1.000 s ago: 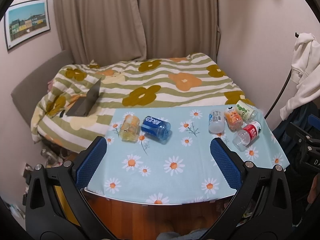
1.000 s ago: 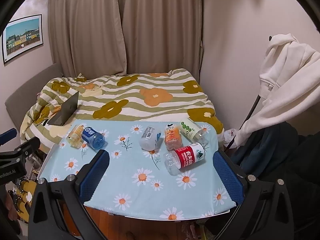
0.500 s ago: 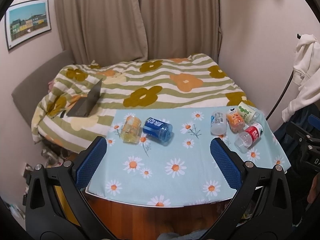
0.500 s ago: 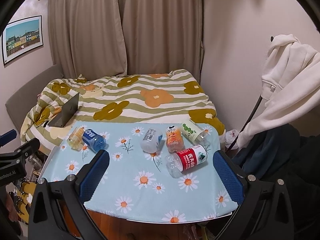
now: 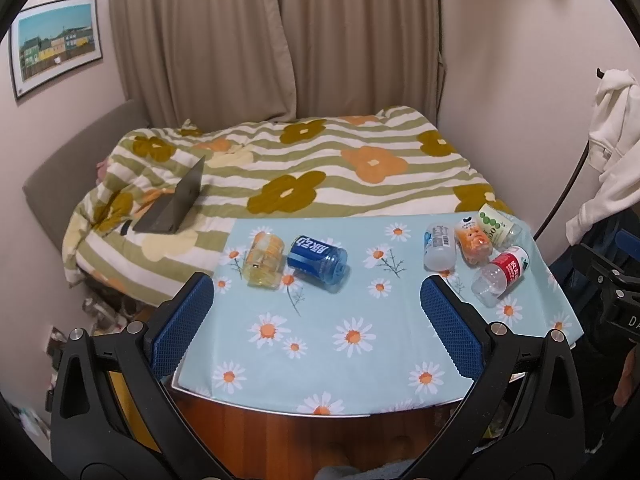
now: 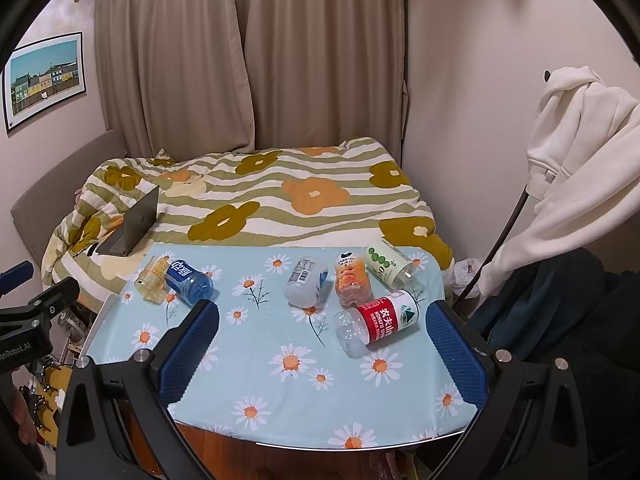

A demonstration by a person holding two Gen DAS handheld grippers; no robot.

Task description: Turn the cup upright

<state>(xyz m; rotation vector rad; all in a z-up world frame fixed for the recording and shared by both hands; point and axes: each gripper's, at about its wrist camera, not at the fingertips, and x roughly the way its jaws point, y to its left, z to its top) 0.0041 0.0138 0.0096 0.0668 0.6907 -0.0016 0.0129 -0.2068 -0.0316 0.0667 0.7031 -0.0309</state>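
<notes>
Several cut-bottle cups lie on their sides on a table with a daisy cloth (image 5: 320, 340). At the left lie a yellow cup (image 5: 264, 258) (image 6: 152, 278) and a blue cup (image 5: 318, 262) (image 6: 188, 276). At the right lie a white cup (image 5: 439, 245) (image 6: 306, 280), an orange cup (image 5: 474, 242) (image 6: 352, 278), a green-dotted cup (image 5: 496, 224) (image 6: 390, 266) and a red-labelled cup (image 5: 502, 274) (image 6: 378, 320). My left gripper (image 5: 316, 300) is open and empty above the table's near edge. My right gripper (image 6: 322, 328) is open and empty, near the red-labelled cup.
A bed with a flowered striped duvet (image 5: 320, 168) lies behind the table, with an open laptop (image 5: 176, 204) on it. A white hoodie (image 6: 580, 152) hangs at the right. Curtains and a wall picture (image 5: 56, 44) are behind.
Both grippers have pulled back and risen slightly; the table and cups sit a little farther away in both views. Nothing on the table has moved.
</notes>
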